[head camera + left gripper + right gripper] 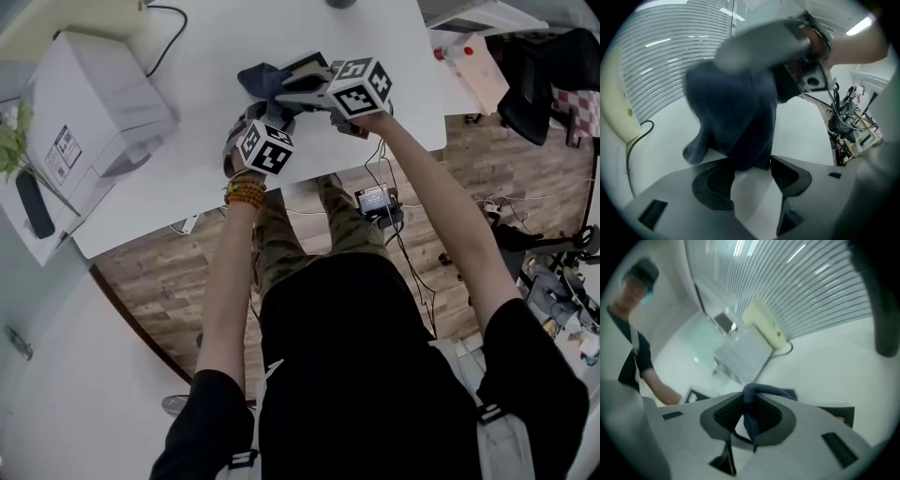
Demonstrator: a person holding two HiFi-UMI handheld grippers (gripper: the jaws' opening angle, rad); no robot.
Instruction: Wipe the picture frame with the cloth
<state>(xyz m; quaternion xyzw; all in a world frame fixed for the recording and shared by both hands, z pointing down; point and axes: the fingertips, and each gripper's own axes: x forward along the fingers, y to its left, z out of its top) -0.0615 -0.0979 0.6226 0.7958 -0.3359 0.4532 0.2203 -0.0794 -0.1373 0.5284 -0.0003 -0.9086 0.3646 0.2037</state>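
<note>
Right tongs (747, 401) clenched hard on the cloth (761, 391): a dark blue fold is pinched between the pads, and a strip of it hangs down below them. Left tongs (752, 161) stand wide, gripping the frame (307, 66); its pale panel fills the gap between my pads. In the head view the right tongs come in from the right, lying across the frame, and the cloth bunches up at their tip, right against the frame. From the left gripper view the cloth drapes over the frame's top, just ahead of my jaws. All of this is above the near edge of the white table (281, 28). A white box (94, 103) sits well off to the left, with a black cable (169, 28) curling behind it. Another person (633, 348) is at the left of the right gripper view.
</note>
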